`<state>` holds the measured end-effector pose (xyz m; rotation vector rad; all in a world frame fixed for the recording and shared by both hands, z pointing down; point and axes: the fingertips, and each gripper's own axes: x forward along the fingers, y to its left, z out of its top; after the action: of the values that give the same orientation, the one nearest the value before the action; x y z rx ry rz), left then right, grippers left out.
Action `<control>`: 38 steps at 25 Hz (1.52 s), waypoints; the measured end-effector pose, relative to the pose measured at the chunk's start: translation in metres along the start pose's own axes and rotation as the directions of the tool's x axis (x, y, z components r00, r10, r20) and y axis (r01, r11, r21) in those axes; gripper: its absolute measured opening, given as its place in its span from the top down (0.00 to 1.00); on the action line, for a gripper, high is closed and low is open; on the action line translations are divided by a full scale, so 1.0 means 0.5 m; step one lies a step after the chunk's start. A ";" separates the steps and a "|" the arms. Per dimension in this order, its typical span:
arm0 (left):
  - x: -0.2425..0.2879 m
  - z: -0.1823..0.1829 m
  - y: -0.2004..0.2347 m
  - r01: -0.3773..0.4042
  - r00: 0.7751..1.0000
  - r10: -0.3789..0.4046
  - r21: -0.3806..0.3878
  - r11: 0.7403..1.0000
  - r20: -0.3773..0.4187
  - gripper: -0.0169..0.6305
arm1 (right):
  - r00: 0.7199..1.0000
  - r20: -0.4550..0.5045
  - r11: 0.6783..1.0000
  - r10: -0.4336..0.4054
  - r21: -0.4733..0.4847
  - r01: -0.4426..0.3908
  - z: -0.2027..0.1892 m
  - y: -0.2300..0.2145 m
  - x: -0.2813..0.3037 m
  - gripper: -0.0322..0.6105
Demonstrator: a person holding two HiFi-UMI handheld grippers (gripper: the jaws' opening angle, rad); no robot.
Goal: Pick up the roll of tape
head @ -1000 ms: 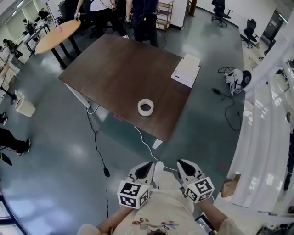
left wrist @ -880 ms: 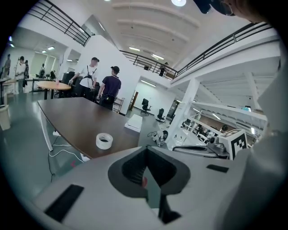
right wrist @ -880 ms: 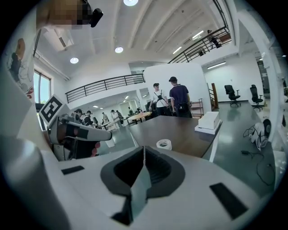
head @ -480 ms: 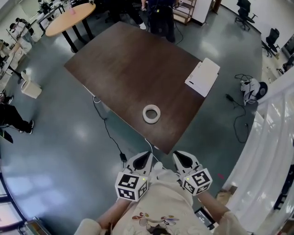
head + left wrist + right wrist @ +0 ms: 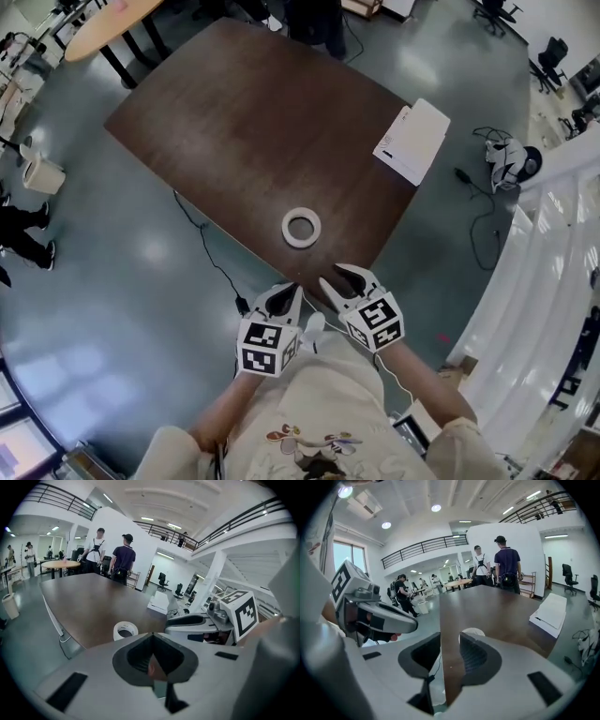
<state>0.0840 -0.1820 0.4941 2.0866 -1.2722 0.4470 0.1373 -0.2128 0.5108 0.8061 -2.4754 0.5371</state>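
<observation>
Left gripper (image 5: 286, 295) closed on nothing, parked at the near corner of the table (image 5: 234, 131). Right gripper (image 5: 339, 278) beside it: jaws have just been opening, now a moderate gap with nothing between them. Roll of tape (image 5: 301, 228) lies flat just ahead, near that corner. Suggest going in with the right, one jaw down the core and the other outside the wall — then squeeze before lifting. White box (image 5: 413, 141) sits well clear at the far edge.

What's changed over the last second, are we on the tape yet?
The left hand-held gripper and right hand-held gripper moved forward to the corner of the table. The right's jaws have just been opening, nothing between them; the left stays shut. The roll of tape lies untouched.
</observation>
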 end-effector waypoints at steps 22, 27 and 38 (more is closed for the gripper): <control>0.043 -0.036 0.196 -0.074 0.997 0.067 -0.210 0.975 -0.039 0.97 | 0.925 -0.375 0.980 0.062 -0.153 -0.128 -0.052 -0.022 0.327 0.66; 0.038 -0.036 0.220 -0.078 0.997 0.070 -0.238 0.968 -0.041 0.97 | 0.899 -0.436 0.978 0.050 -0.160 -0.132 -0.067 -0.019 0.378 0.66; 0.053 -0.042 0.260 -0.073 0.997 0.063 -0.290 0.954 -0.046 0.97 | 0.821 -0.570 0.965 -0.017 -0.226 -0.136 -0.110 -0.028 0.456 0.64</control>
<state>-0.0170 -0.2268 0.5702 1.7849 -1.3064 0.3040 0.0013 -0.2960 0.6830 0.3839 -1.9560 0.3909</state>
